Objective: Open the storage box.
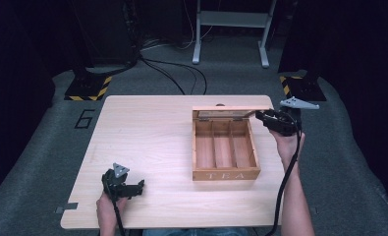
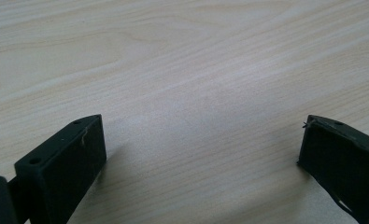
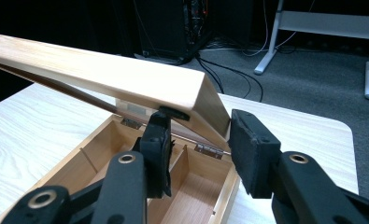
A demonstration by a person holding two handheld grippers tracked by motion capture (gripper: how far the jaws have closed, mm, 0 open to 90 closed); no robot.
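A wooden tea box (image 1: 226, 174) marked TEA stands right of the table's middle, with three bare compartments. Its lid (image 1: 231, 108) is raised on rear hinges. My right gripper (image 1: 261, 117) is at the lid's right end. In the right gripper view the lid (image 3: 102, 70) hangs tilted over the box (image 3: 98, 156), and the gripper (image 3: 198, 140) is open, one jaw under the lid, the other outside its end wall. My left gripper (image 1: 140, 187) rests near the front left edge, open (image 2: 201, 135) over bare wood with nothing between its fingers.
The light wooden table (image 1: 142, 137) is bare left of the box. Behind it lie grey carpet, black cables (image 1: 181, 73), hazard-striped stand feet (image 1: 89, 88) and a white frame (image 1: 231, 29).
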